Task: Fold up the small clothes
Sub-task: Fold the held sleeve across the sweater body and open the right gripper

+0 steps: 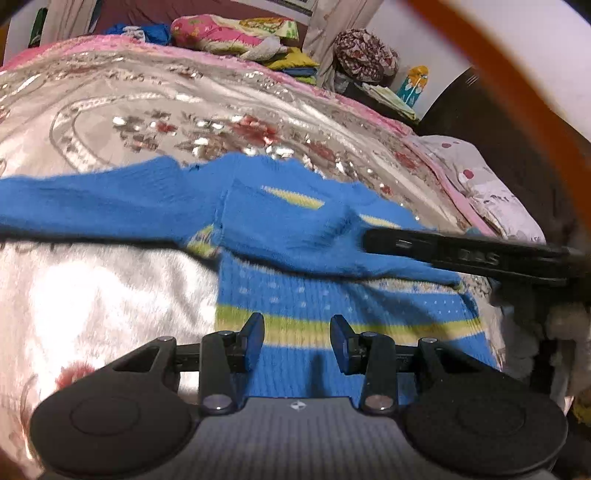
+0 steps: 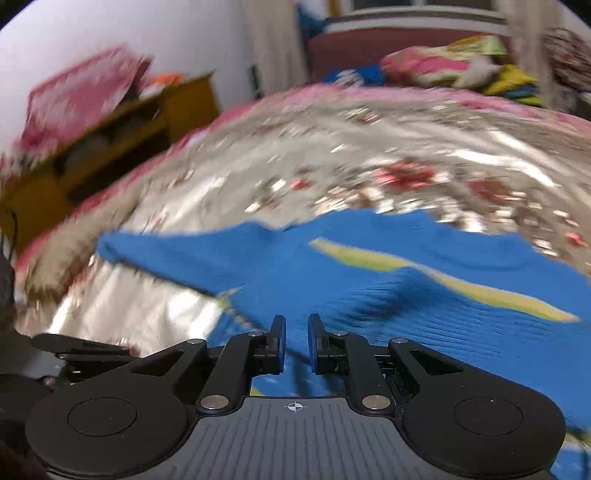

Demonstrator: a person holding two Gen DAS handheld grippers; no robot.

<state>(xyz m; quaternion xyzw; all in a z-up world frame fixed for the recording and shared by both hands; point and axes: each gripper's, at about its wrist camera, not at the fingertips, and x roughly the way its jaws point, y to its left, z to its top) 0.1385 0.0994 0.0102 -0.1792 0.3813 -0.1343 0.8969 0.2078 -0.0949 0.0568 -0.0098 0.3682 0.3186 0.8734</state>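
Lying flat on the shiny floral bedspread (image 1: 110,110): a small blue knit sweater (image 1: 295,295) with yellow-green stripes, hem nearest the cameras, one sleeve (image 1: 92,206) stretching out sideways, the other sleeve (image 1: 332,236) already lying folded across the chest. Hovering over the hem, the left gripper (image 1: 297,343), jaws spread wide and holding nothing. Hovering low over the sweater body, the right gripper (image 2: 296,343), jaws nearly together with a narrow gap and seemingly nothing between them; blurring heavily in its own view. Judging the step in hand as sleeve folding: pinching the outstretched sleeve near its cuff, lifting only slightly, carrying it over the chest to match the folded one, keeping the body flat and the side edges straight. Piling up beyond the bedspread, pillows and clothes (image 1: 236,33) near the headboard.
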